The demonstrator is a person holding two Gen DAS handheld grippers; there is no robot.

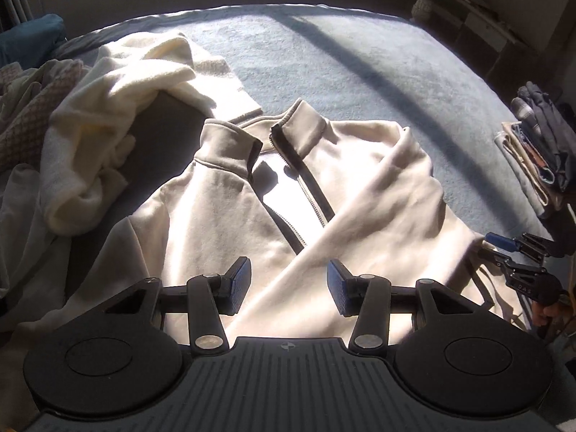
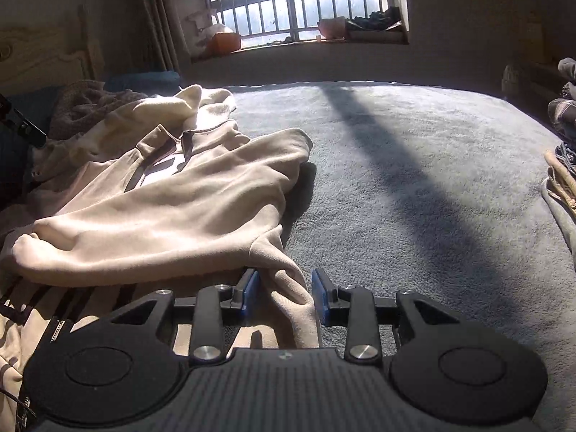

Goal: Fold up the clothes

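A cream zip-neck jacket (image 1: 223,216) lies face up on the bed, collar away from me and zip partly undone. One sleeve (image 1: 360,216) is folded diagonally across its front. My left gripper (image 1: 288,284) hovers above the lower chest, open, with nothing between its blue pads. My right gripper (image 2: 284,291) sits low at the jacket's (image 2: 172,216) right edge. Its jaws are apart, and a fold of the cream fabric (image 2: 291,288) lies loosely between the pads. The right gripper (image 1: 495,248) also shows at the jacket's right hem in the left wrist view.
A crumpled white fleece (image 1: 118,108) and a heap of other clothes (image 1: 28,108) lie left of the jacket. A stack of folded garments (image 1: 540,158) stands at the bed's right edge. The blue-grey blanket (image 1: 360,64) stretches beyond, towards a barred window (image 2: 298,3).
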